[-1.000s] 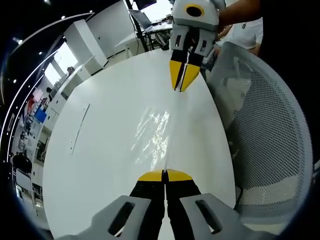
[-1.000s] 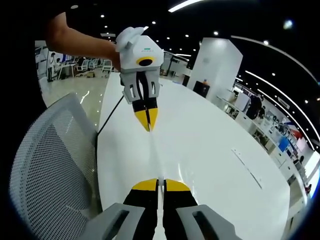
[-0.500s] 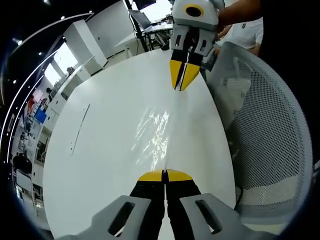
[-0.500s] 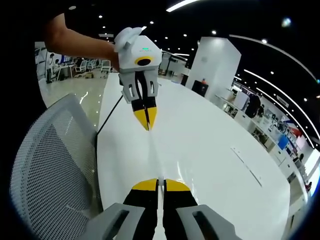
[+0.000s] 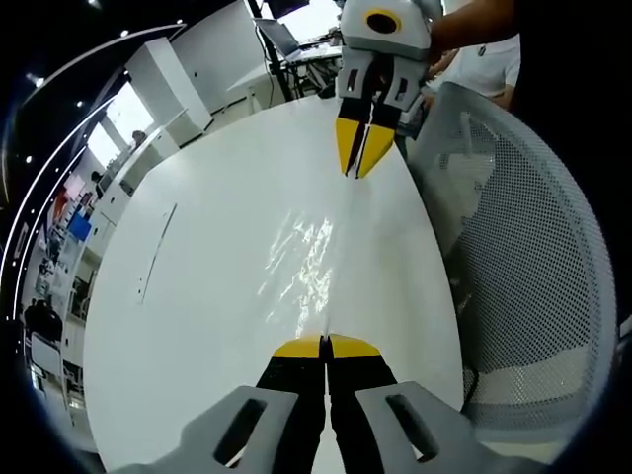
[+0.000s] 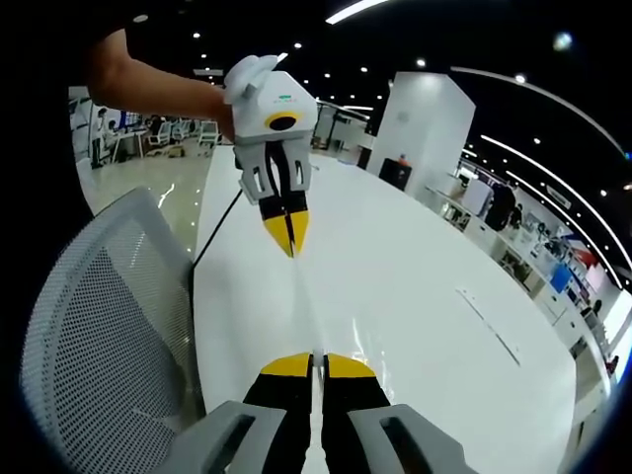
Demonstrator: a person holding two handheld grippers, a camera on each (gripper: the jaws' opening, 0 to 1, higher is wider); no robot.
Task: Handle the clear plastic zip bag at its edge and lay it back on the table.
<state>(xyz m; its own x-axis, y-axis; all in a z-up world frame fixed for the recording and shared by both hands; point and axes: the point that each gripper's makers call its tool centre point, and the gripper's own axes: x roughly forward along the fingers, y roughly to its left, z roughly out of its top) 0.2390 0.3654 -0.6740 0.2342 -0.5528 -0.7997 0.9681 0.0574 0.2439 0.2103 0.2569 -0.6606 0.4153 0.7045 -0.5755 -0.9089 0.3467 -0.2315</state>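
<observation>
The clear plastic zip bag (image 5: 308, 259) hangs stretched over the white table (image 5: 197, 296), showing mostly as glints and wrinkles. My left gripper (image 5: 325, 345) is shut on the bag's near edge. Across from it, my right gripper (image 5: 359, 174) is shut on the far end of that edge. In the right gripper view the bag (image 6: 308, 314) runs as a thin sheet from my right gripper (image 6: 316, 361) up to the left gripper (image 6: 288, 249), which a person's hand holds. The bag is taut between the two pairs of closed jaws.
A white mesh chair (image 5: 523, 257) stands close against the table's edge, also seen as the mesh chair (image 6: 89, 336). A thin slot line (image 5: 156, 252) marks the tabletop. A dark cable (image 6: 215, 235) runs along the table's side. Desks and people fill the office beyond.
Nothing has visibly moved apart from a slight shift of the right gripper view; both grippers keep their hold on the bag.
</observation>
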